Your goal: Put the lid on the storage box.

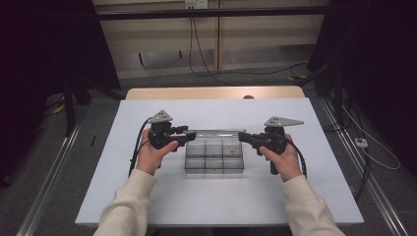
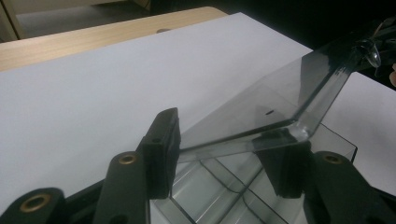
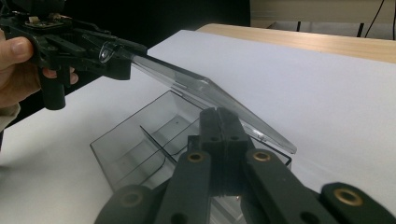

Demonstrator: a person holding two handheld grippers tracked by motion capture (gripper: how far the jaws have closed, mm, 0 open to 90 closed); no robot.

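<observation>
Clear lid (image 2: 261,102) clamped by left tongs (image 2: 224,154) (raised, tilted).

You are in a recording lab or test room, not a home: your white-topped desk (image 1: 196,201) with a pale wooden edge stands between metal floor rails (image 1: 49,172), black curtains (image 1: 49,44) hang at both sides, and loose black cables (image 1: 206,69) run over the grey floor to a wall socket (image 1: 195,4).
</observation>
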